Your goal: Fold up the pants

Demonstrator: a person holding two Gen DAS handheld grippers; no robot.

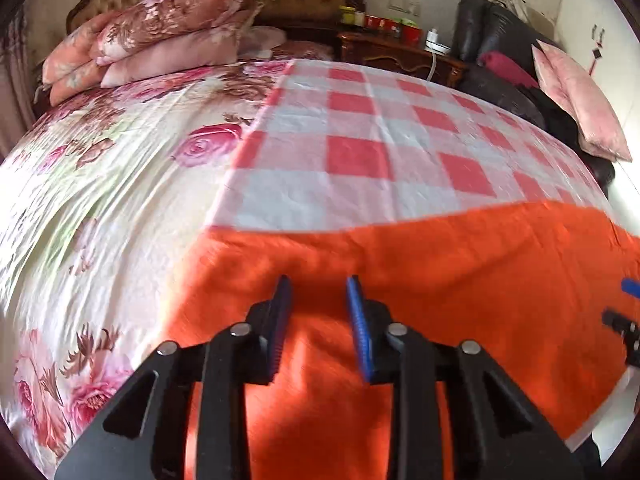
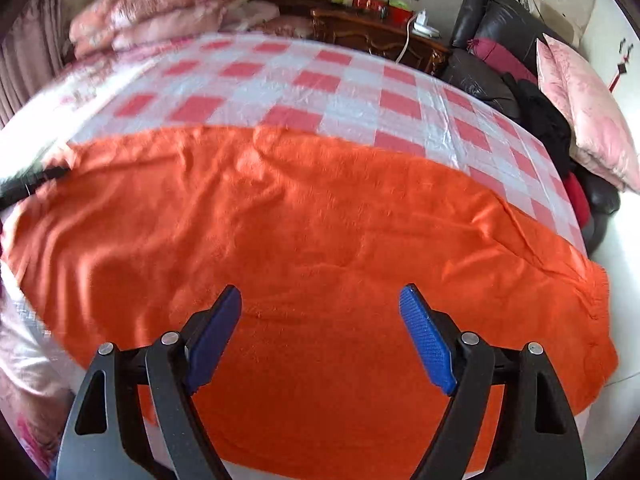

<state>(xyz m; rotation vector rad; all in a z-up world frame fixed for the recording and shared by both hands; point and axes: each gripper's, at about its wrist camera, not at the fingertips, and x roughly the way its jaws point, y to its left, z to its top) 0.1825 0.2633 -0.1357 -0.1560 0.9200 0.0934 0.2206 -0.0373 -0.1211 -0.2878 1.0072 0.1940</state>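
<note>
Orange pants [image 2: 320,240] lie spread flat across the near part of the bed [image 1: 100,200], on top of the red-and-white checked sheet [image 1: 360,140]; the right end of the cloth reaches the bed's edge in the right wrist view. Fabric looks wrinkled but not yet doubled over anywhere I can see, so I judge the fold still at its start: getting both tools into place for a first pinch

Left tool [image 1: 320,320] hovers over the left part of the pants, jaws partly closed, a narrow gap left, nothing between the pads. Right tool [image 2: 320,332] over the middle of the cloth, jaws wide apart, holding nothing. Both views are blurred, so fine creases are hard to read

Next move, as I judge it: bring each tool down to a near edge of the cloth, close on one layer only without catching the checked sheet beneath, then lift and carry it over
</note>
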